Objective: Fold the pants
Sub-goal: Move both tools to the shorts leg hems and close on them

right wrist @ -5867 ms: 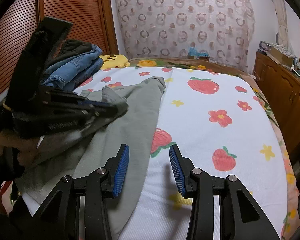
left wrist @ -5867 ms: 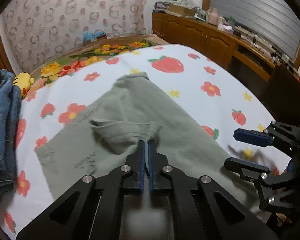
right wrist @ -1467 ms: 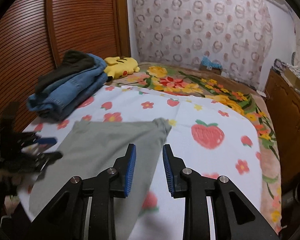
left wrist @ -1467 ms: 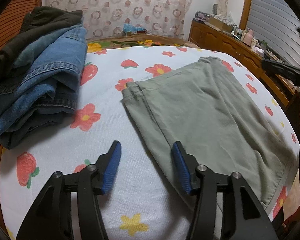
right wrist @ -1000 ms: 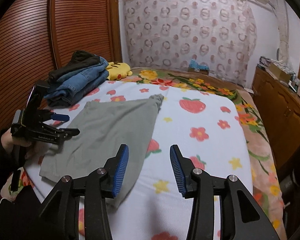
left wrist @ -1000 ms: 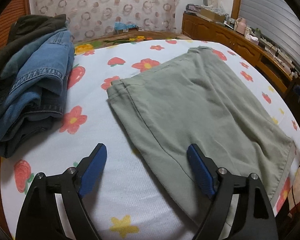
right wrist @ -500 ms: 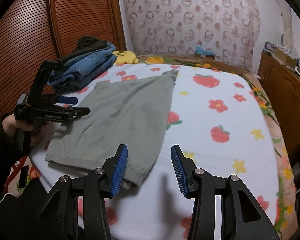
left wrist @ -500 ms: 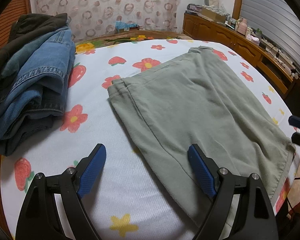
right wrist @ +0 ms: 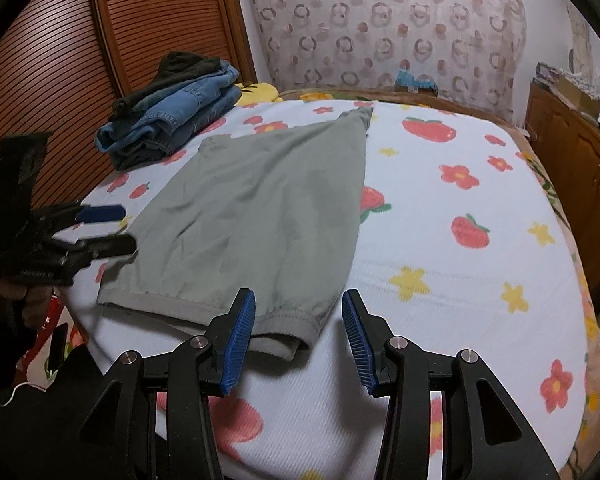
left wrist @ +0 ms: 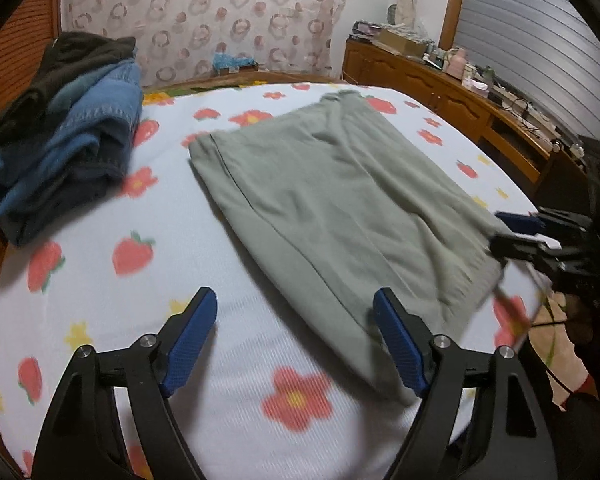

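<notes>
Pants (left wrist: 332, 200) — the grey-green pair — lie flat on the bed (left wrist: 112, 304), folded lengthwise into one long panel, the narrow end up toward the far side and the hemmed wide end near the front edge of the mattress. Moments ago a fold of the cloth was pinched in the left gripper (left wrist: 296, 340); now the fabric is released and smoothed out, and both tools have dropped back to the near end. That suggests the lengthwise fold is done and the crosswise one comes next.

The left gripper hovers over the near long edge of the panel, its jaws wide but closing, pressing on nothing. The right gripper (right wrist: 298, 336) hangs just above the hemmed corner with its jaws apart and empty — the corner sits between and below them, not clamped.

The bed's sheet is white with strawberries and flowers. A stack of folded jeans (right wrist: 172, 120) sits just beside the pants' far left corner, a yellow plush toy (right wrist: 260, 92) behind it. A patterned curtain (right wrist: 380, 20) backs the bed; wooden cabinets (left wrist: 440, 92) run along the right.
</notes>
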Available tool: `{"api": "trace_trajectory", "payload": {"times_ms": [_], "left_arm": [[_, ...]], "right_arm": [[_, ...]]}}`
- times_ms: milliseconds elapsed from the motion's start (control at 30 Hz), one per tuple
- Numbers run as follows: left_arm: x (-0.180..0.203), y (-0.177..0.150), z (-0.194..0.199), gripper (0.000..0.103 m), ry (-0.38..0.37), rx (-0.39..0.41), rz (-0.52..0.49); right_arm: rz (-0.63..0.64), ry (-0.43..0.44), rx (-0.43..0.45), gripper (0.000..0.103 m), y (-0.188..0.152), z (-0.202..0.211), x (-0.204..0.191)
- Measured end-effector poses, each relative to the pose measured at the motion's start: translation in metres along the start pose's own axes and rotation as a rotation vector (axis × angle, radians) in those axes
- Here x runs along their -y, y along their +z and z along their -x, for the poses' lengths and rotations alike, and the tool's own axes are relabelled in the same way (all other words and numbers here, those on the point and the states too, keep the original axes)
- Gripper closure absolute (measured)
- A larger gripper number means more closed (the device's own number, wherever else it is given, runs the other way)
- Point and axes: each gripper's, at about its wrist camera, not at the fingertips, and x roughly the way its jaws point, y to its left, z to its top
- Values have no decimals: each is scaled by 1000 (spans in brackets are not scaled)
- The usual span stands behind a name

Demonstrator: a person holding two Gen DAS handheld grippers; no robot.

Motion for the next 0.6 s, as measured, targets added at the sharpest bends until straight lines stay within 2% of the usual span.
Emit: {"api": "trace_trajectory", "payload": {"times_ms": [100, 167, 300, 500, 533, 600], "left_arm": [[3, -10, 3, 31, -16, -10, 13], [4, -16, 6, 48, -42, -8, 41], [12, -27, 13, 54, -91, -6, 46], [21, -29, 15, 62, -91, -6, 34], [22, -29, 14, 64, -95, -5, 35], [24, -30, 14, 75, -123, -8, 36]], "right_arm": [[2, 0, -7, 56, -1, 0, -1], [1, 1, -10, 56, -2, -2, -3], [4, 1, -14, 56, -4, -2, -5], [-8, 11, -14, 56, -4, -4, -4], [-10, 14, -13, 56, -4, -4, -4], [-11, 26, -14, 56, -6, -5, -3]]}}
